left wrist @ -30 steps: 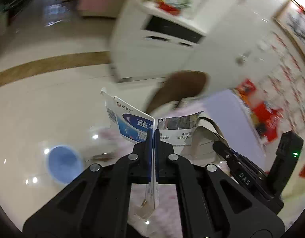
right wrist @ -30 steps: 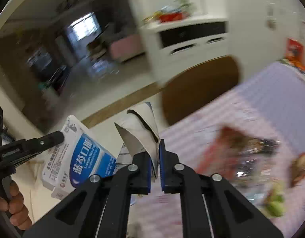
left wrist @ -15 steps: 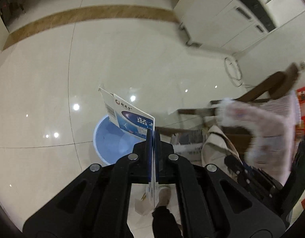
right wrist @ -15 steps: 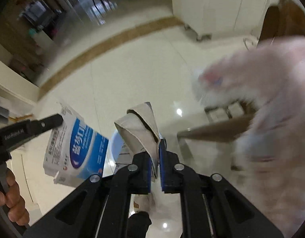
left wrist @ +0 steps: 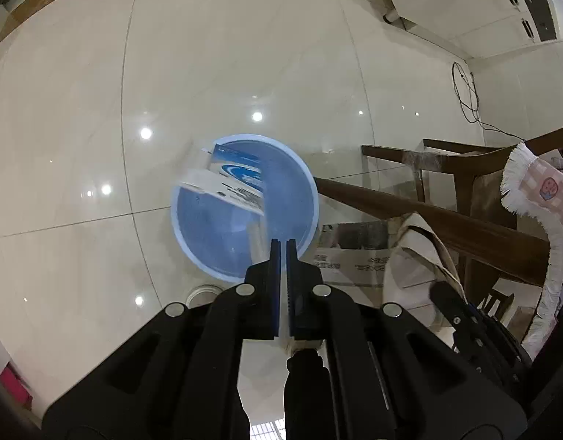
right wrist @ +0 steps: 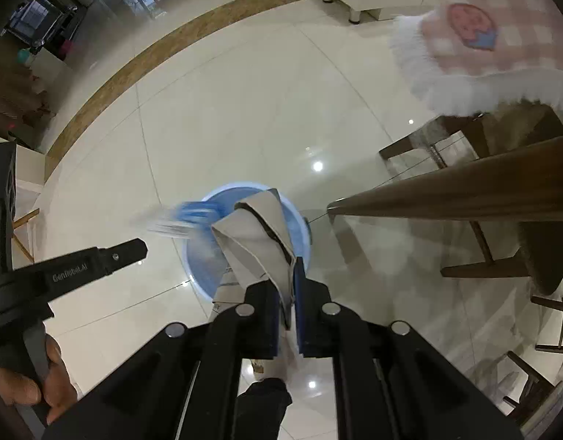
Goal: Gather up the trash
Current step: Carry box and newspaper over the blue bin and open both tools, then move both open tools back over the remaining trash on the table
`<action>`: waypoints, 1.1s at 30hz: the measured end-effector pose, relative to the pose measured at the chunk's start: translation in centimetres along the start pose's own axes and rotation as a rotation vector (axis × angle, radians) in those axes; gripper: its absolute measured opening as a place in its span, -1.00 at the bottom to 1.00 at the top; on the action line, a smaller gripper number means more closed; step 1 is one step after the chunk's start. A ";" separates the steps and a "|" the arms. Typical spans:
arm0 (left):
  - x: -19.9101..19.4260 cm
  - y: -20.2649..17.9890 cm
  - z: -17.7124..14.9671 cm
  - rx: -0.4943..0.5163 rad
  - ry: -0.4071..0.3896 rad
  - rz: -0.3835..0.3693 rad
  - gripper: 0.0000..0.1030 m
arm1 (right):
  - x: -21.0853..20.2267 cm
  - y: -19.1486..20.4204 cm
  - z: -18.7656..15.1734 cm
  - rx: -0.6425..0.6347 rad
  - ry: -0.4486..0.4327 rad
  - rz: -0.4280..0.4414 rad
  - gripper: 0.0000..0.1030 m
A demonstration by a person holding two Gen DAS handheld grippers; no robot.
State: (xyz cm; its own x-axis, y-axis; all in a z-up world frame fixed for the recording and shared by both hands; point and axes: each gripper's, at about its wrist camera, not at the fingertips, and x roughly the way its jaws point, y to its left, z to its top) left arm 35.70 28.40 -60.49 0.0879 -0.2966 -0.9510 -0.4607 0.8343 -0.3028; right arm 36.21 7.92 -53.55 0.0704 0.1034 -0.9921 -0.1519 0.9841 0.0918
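**Grippers and trash over the blue bin**

Left gripper (left wrist: 280,247): black body, blue pads, pointing steeply down at the floor. Jaws close together with only a narrow slit between them; nothing visibly clamped at the tips. Seen from the side in the right wrist view, held by a hand (right wrist: 39,385) at the lower left.

Blue-and-white box (left wrist: 233,179): motion-blurred, clear of the left gripper's tips, in the air above the open mouth of the bin. In the right wrist view it is a blue-white streak at the bin's left rim.

Right gripper (right wrist: 288,286): pointing almost straight down, jaws clamped on a flattened grey-white cardboard carton (right wrist: 259,234). The carton rises from between the pads and overlaps the bin in this view.

Blue bin (left wrist: 193,249): round, pale rim, standing on glossy cream floor tiles (left wrist: 80,110), below both grippers.

Surroundings: dark wooden chair (left wrist: 446,227) to the right of the bin; pink checked tablecloth (right wrist: 501,40) with white fringe hanging above it; white cabinet (left wrist: 464,3) on short legs, upper right; black cable (left wrist: 464,95) along the wall.
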 end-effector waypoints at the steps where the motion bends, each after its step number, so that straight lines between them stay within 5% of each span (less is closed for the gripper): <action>1: 0.0 0.2 -0.1 -0.008 0.001 -0.003 -0.93 | 0.0 0.5 -0.1 -0.008 0.001 0.000 -0.86; 4: -0.6 1.1 -0.5 -0.034 0.001 -0.002 -0.85 | 0.7 1.3 0.5 -0.020 0.013 0.004 -0.86; 5: -1.0 1.6 -0.6 -0.042 -0.004 -0.001 -0.57 | 0.7 1.8 0.5 -0.028 0.015 0.002 -0.86; 6: -1.5 2.1 -0.7 -0.050 -0.015 0.003 -0.02 | 0.7 2.1 0.4 -0.036 0.014 0.000 -0.86; 7: -2.0 2.4 -1.1 -0.056 -0.035 0.008 0.16 | 0.6 2.5 0.4 -0.046 0.016 -0.002 -0.86; 16: -7.1 5.2 -2.8 -0.128 -0.092 0.042 0.20 | -0.2 6.0 0.7 -0.107 0.021 0.025 -0.83; 21: -10.1 5.7 -3.4 -0.154 -0.129 0.063 0.31 | -2.1 7.4 1.1 -0.121 -0.013 0.050 -0.50; 24: -11.5 4.8 -3.8 -0.162 -0.143 0.068 0.35 | -3.5 7.5 1.3 -0.134 -0.031 0.059 -0.18; 33: -16.9 -1.7 -6.8 -0.098 -0.215 0.083 0.38 | -11.9 2.8 1.7 -0.095 -0.100 0.134 -0.17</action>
State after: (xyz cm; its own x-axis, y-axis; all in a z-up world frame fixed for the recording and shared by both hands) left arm 29.01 28.88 -43.50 0.2268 -0.1147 -0.9672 -0.5568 0.7995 -0.2253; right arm 36.59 9.70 -41.35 0.1402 0.2512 -0.9577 -0.2584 0.9430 0.2095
